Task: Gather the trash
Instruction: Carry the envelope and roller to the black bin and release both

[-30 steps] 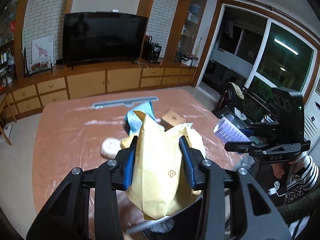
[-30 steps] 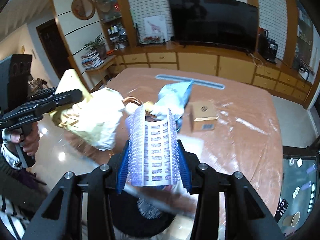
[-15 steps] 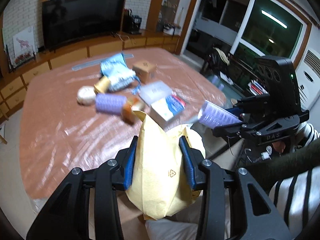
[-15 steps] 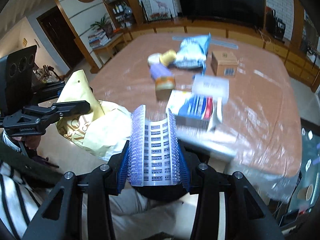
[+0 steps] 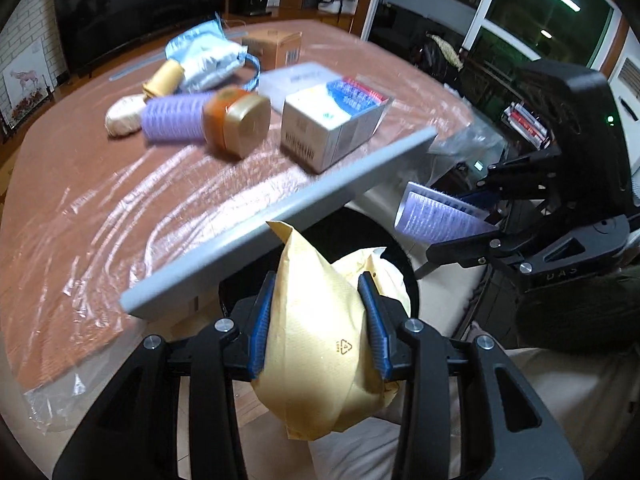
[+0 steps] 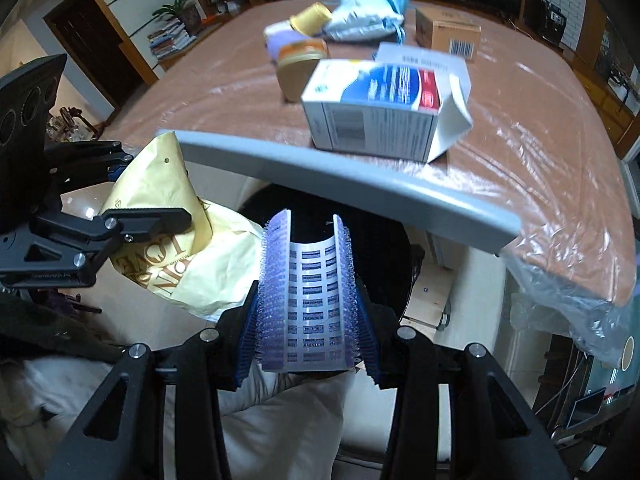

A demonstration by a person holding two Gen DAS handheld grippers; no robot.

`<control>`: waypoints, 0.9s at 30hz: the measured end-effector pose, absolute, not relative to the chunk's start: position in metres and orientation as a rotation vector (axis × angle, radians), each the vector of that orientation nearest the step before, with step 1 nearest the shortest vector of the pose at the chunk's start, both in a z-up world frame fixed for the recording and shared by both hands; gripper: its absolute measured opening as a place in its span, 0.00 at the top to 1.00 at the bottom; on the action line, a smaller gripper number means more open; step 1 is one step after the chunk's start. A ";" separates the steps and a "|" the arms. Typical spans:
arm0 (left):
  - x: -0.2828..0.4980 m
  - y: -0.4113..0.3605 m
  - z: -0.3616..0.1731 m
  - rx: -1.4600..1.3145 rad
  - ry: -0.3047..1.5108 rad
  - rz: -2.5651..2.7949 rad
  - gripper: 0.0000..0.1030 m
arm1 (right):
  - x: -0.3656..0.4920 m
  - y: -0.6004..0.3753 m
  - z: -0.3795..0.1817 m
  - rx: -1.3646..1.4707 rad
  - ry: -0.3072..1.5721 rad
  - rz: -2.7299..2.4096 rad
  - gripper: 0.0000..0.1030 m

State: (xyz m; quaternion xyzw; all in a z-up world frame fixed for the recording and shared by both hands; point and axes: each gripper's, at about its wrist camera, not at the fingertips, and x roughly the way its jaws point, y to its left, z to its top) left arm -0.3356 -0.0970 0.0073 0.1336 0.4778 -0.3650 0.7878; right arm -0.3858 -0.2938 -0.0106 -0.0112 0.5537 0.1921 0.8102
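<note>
My left gripper (image 5: 318,316) is shut on a crumpled yellow paper bag (image 5: 316,360); the bag also shows in the right wrist view (image 6: 168,248). My right gripper (image 6: 306,312) is shut on a curled purple bristled sheet (image 6: 306,300), which shows in the left wrist view (image 5: 436,216) too. Both are held below the table's near edge, over a round black bin (image 6: 384,256). On the table lie a white and blue carton (image 6: 384,108), an orange jar (image 5: 236,124), a purple roll (image 5: 176,118) and a blue pouch (image 5: 204,58).
A grey bar (image 6: 340,184) runs along the near edge of the table (image 5: 80,200), which has a brown cloth under clear plastic. A brown box (image 6: 446,34) and a small yellow cup (image 5: 162,80) lie farther back. Cabinets and a TV stand behind.
Both grippers have dropped and pulled back from above the table to below its near edge, over the black bin. Each keeps its hold.
</note>
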 end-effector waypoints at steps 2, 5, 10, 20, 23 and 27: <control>-0.334 -0.099 0.002 0.302 1.035 -0.776 0.59 | -0.385 -0.292 -0.021 -0.031 1.188 0.397 0.59; -0.331 -0.102 -0.009 0.323 1.044 -0.752 0.59 | -0.385 -0.289 -0.031 -0.032 1.189 0.382 0.59; -0.327 -0.104 -0.021 0.338 1.058 -0.728 0.59 | -0.381 -0.286 -0.042 -0.020 1.192 0.364 0.58; -0.325 -0.109 -0.041 0.376 1.075 -0.719 0.59 | -0.370 -0.278 -0.058 -0.042 1.206 0.357 0.58; -0.325 -0.109 -0.046 0.385 1.076 -0.719 0.59 | -0.369 -0.276 -0.064 -0.047 1.213 0.351 0.58; -0.324 -0.113 -0.052 0.406 1.073 -0.717 0.60 | -0.366 -0.274 -0.070 -0.050 1.224 0.345 0.58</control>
